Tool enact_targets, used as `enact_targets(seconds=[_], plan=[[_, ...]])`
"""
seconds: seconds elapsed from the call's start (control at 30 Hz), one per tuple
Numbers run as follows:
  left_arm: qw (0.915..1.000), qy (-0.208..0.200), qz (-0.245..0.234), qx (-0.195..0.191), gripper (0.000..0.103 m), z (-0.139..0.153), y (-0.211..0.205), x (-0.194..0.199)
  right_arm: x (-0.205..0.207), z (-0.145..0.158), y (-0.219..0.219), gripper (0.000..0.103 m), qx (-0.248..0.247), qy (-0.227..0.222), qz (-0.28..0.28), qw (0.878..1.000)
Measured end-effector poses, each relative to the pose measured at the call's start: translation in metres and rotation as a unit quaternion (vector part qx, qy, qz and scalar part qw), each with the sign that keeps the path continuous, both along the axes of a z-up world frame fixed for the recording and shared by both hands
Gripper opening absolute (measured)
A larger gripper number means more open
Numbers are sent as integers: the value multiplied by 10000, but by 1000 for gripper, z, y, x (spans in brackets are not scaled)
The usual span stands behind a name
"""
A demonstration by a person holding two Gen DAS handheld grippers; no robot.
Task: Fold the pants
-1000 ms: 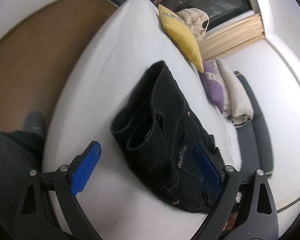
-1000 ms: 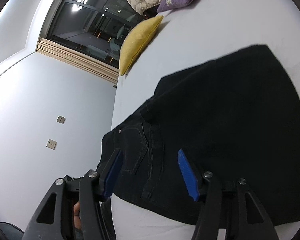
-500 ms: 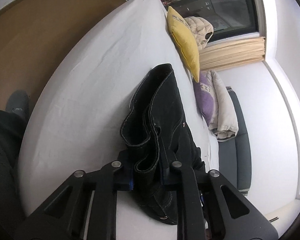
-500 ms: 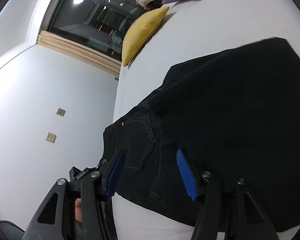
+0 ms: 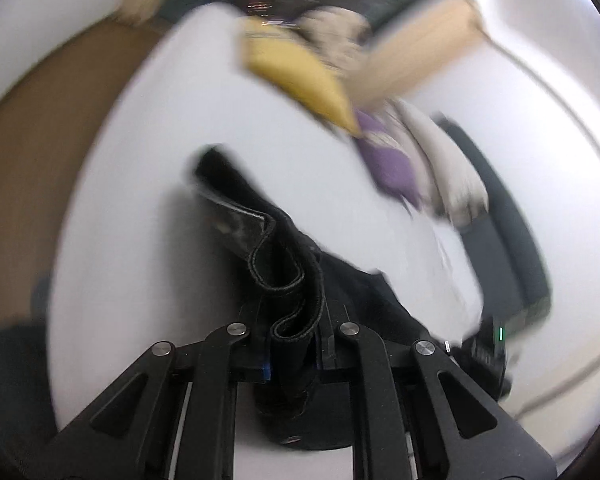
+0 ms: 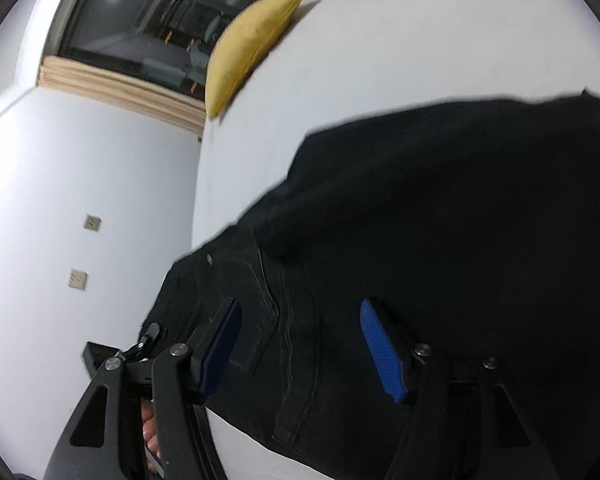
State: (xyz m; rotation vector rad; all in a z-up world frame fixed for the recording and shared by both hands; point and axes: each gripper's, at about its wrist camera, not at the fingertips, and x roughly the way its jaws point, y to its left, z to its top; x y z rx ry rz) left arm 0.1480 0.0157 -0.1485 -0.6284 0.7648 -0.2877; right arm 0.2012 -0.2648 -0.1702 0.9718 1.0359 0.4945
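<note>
Denim pants [image 5: 284,280], black and stitched, bunch in rippled folds between our left hand-held gripper [image 5: 290,354], pinched tight; our right hand-held gripper [image 6: 300,344] hovers spread wide above them on the bed [image 6: 420,40].

The pants [image 6: 440,240] lie on the bed [image 6: 420,40], with the pillow [image 6: 248,44] behind them at the window [image 6: 140,20].

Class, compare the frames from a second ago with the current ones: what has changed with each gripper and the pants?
The left gripper closed on the pants waistband and is lifting it, view blurred. The right gripper stayed open above the pants; the yellow pillow stayed put.
</note>
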Motion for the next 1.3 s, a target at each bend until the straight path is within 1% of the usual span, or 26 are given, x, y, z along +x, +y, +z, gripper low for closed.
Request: enact_targets(seconds=[0.03,0.1,0.13,0.17,0.2,0.27,0.3,0.37,0.43,0.57,0.67,0.8,0.9,0.97,1.03,1.07,1.1,1.13,1.17,1.2,1.23,1.3], plan=[[9980,-225,-433,404,11,19,-40,7,1,1,-6,70,83,-33,-5,10000],[9902,-378,-1034,863,12,32,-95,13,5,3,-15,72,235,-57,24,9997],[9807,-388,-1489,1205,12,29,-140,16,7,3,-23,75,344,-65,73,9994],[9749,-363,-1725,1363,12,23,-164,16,7,2,-27,79,408,-73,88,9991],[9699,-295,-1921,1465,12,12,-185,17,7,0,-34,80,534,-76,78,9985],[9648,29,-2146,1522,12,-18,-219,21,4,-10,-51,82,837,-25,-53,9965],[9633,132,-2191,1543,12,-29,-227,22,1,-18,-61,83,977,46,-157,9951],[9591,227,-2291,1649,12,-42,-240,21,-5,-30,-71,84,1043,197,-265,9940],[9552,185,-2330,1814,12,-45,-247,24,-8,-37,-77,84,1216,158,-240,9922],[9512,179,-2360,1979,12,-51,-250,26,0,-35,-69,86,1198,79,-76,9927],[9444,69,-2412,2233,12,-50,-259,22,14,-24,-51,88,990,15,308,9946],[9375,-20,-2466,2456,13,-51,-267,17,25,-1,-30,88,717,-246,769,9942],[9292,-136,-2503,2715,13,-51,-277,12,34,11,-13,89,351,-303,1044,9935],[9211,-234,-2537,2943,13,-51,-285,7,40,14,-3,89,193,-280,1210,9921],[9117,-401,-2586,3168,13,-49,-294,2,46,13,6,88,-165,-180,1354,9905],[9043,-523,-2622,3327,13,-48,-300,-2,49,11,9,85,-325,-88,1406,9895],[8965,-636,-2656,3489,13,-47,-306,-7,52,8,7,78,-395,-9,1456,9885],[8898,-730,-2704,3603,13,-49,-307,-24,54,5,8,59,-441,47,1524,9873],[8843,-789,-2728,3706,13,-49,-312,-28,56,4,6,46,-484,63,1524,9871],[8787,-849,-2738,3816,13,-49,-316,-32,54,3,2,41,-534,59,1449,9880],[8720,-927,-2755,3938,13,-49,-321,-37,53,2,-2,27,-514,41,1393,9889],[8656,-1011,-2828,4007,13,-46,-329,-42,47,3,-14,22,-395,-23,1314,9905]])
